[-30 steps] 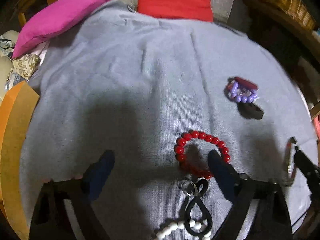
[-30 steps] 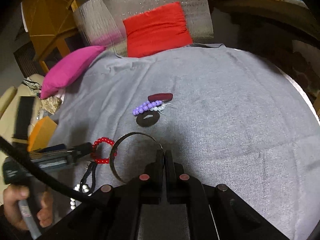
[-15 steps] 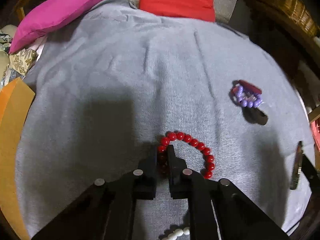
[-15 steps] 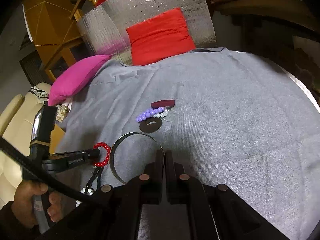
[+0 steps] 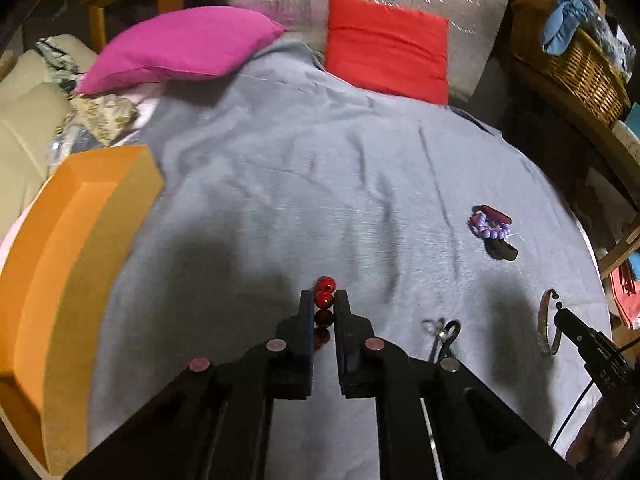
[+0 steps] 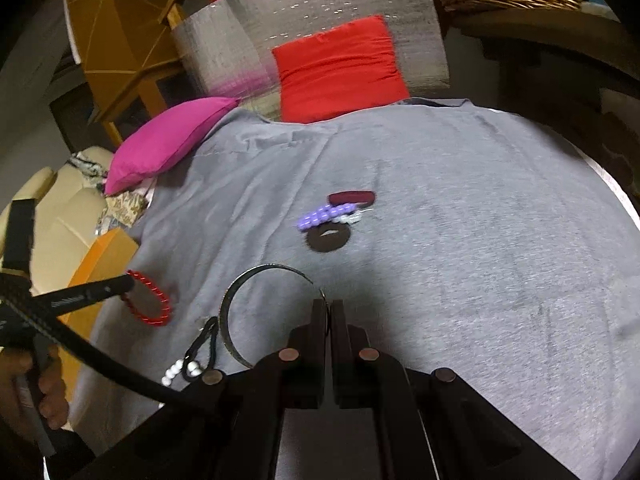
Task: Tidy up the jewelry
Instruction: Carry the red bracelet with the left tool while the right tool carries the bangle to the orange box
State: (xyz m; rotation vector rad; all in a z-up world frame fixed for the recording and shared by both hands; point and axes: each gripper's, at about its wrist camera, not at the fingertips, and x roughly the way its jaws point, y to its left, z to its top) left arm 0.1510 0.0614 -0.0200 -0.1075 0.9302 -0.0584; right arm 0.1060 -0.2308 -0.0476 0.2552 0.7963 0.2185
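Across the grey cloth (image 6: 460, 240) we list, largest first: one orange block (image 5: 72, 248) at its left edge; one pink cushion (image 5: 184, 46) and one red cushion (image 6: 340, 68) at the far side. Left hand-held gripper (image 5: 324, 300), clamped on the red bead bracelet (image 6: 146, 300), lifted off the cloth. Right hand-held gripper (image 6: 329, 308), pinched on the metal bangle (image 6: 248, 292). One black cord with white beads (image 6: 196, 356) just beside the bangle. One purple bead bracelet (image 6: 326, 214) farther back, between a maroon piece (image 6: 352, 198) and a dark ring (image 6: 328, 240).
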